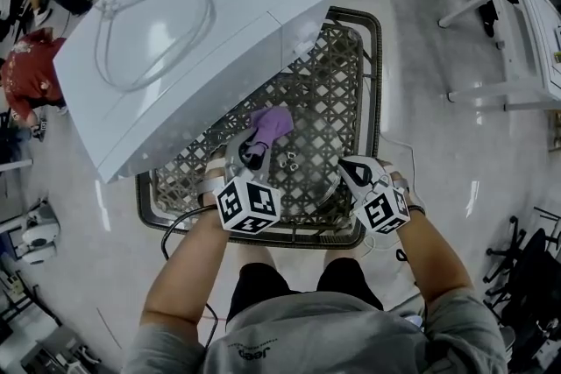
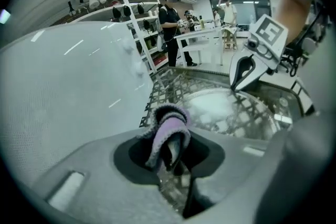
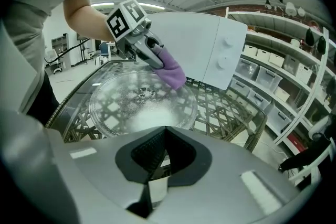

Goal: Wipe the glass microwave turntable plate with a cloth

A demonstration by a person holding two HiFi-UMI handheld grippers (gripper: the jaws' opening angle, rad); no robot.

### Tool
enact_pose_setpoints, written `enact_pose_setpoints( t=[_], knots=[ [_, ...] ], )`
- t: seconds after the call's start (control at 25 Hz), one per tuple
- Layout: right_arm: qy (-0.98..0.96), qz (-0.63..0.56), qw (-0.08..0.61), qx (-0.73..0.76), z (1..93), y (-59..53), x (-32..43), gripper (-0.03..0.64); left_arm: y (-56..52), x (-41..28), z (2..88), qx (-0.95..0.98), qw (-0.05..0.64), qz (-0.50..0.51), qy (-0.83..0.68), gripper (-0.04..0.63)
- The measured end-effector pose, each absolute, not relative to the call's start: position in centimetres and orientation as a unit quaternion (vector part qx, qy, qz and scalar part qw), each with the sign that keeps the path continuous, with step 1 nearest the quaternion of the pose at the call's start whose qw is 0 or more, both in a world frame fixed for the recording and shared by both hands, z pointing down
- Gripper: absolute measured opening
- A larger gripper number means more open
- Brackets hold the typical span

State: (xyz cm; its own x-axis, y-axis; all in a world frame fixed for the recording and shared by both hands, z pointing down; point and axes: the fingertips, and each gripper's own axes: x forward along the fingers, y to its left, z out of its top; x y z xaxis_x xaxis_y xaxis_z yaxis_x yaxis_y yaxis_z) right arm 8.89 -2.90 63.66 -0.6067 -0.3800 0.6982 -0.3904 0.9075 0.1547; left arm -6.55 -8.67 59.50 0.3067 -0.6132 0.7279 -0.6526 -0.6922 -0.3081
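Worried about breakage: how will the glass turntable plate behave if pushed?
The glass plate looks rigid and clear, so probably heavy and chip-prone. Flat on the lattice table, it would likely slide or spin rather than tip.

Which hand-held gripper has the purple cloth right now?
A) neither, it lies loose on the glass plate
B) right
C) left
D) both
C: the left gripper view shows the purple cloth pinched in the left hand-held gripper. The right hand-held gripper has its jaws together with no cloth between them.
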Motion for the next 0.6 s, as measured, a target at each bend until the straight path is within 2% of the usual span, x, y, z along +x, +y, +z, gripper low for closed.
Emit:
enact_pose_setpoints(
  t=[0.16, 0.32, 0.6],
  knots=[
    [-0.897, 0.006, 0.385, 0.218, 63.6, -2.9, 8.8, 0.006, -7.5, 0.3, 58.3, 0.858, 0.042, 0.377, -0.347, 0.098],
    [-0.897, 0.004, 0.384, 0.219, 63.6, -2.9, 8.8, 0.006, -6.5, 6.1, 59.0, 0.884, 0.039, 0.361, -0.295, 0.098],
    [-0.899, 0.005, 0.383, 0.215, 63.6, -2.9, 8.8, 0.006, -5.6, 9.3, 61.9, 0.886, 0.052, 0.388, -0.250, 0.098]
  ],
)
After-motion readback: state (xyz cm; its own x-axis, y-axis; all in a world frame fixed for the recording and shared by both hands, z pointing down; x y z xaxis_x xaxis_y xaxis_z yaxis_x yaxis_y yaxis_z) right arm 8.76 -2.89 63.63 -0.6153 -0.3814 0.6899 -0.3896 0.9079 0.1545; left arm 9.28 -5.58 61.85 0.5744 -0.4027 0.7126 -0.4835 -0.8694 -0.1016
